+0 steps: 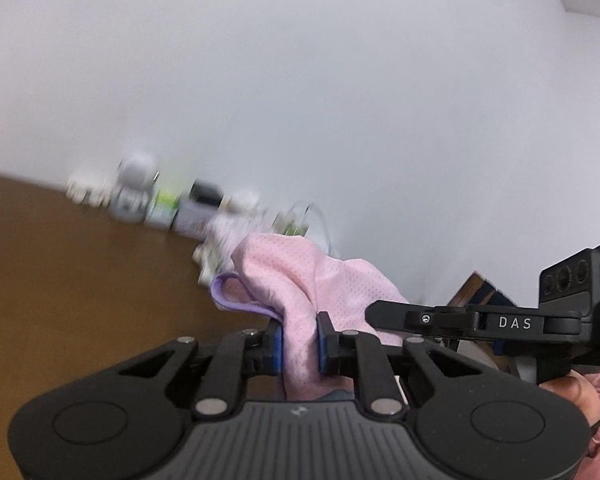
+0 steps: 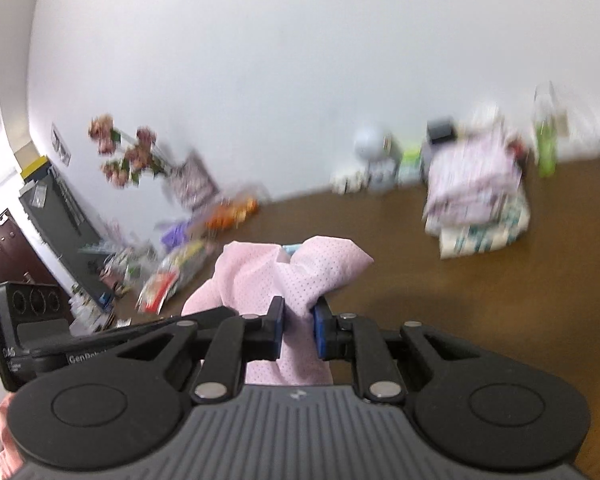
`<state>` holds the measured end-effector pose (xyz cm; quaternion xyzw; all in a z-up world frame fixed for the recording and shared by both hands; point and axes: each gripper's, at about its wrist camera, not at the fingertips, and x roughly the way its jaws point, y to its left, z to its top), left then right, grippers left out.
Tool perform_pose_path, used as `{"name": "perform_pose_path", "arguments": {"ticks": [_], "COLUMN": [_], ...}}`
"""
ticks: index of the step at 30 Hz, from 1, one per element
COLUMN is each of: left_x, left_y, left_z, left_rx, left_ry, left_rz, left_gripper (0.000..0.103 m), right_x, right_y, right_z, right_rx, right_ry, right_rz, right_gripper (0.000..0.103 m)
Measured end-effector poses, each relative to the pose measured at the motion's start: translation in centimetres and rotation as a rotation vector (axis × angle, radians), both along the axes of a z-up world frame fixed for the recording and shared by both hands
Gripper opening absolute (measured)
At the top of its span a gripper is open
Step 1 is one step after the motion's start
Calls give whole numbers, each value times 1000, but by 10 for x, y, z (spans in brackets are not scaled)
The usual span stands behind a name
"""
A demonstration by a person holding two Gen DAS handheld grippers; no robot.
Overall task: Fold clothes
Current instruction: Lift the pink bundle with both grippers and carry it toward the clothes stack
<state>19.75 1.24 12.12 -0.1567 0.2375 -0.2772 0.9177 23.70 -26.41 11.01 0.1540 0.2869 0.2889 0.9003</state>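
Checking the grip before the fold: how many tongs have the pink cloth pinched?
2. The left tongs clamp a bunch of the pink cloth between blue pads; the right tongs clamp another bunch. Both show in each wrist view.

Pink perforated mesh garment (image 1: pixel 300 280), purple-trimmed edge at left, bunched and lifted above brown surface; puckered folds (image 2: pixel 284 276) rising near centre, blurred.

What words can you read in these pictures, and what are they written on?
"DAS": white letters on the arm of the right gripper, seen from the left wrist.
"GenRob...": on the left gripper, seen from the right wrist; the rest is hidden.
Packages along the wall: print too blurred to read.
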Motion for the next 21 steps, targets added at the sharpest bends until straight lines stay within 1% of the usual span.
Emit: {"name": "perform_pose_path", "arguments": {"ticks": [5,7,10,12,16,18,21], "left_x": [53,74,113,143,198,227,261], "left_y": [-33,-51,-75,-89,-112,-118,-123], "left_z": [33,35,28,16,-21,-39,-69], "left_rx": [-38,-55,-70,-74,-75,-75,-70], "left_ry": [-16,-10,26,56,117,150,189], "left_rz": [22,36,66,76,79,78,81], "left_gripper": [15,15,15,15,15,15,15], "right_x": [38,60,98,128,198,228,268], "right_y": [-17,-23,-30,-34,-46,-51,-57], "right_z": [51,66,76,75,55,38,7], "right_rx": [-53,-79,-98,-118,-140,-139,-143], "right_ry": [-57,-79,-76,-63,-5,28,80], "right_rz": [-59,-85,-110,-122,-142,-144,-139], "right_gripper": [14,14,14,14,14,14,14]}}
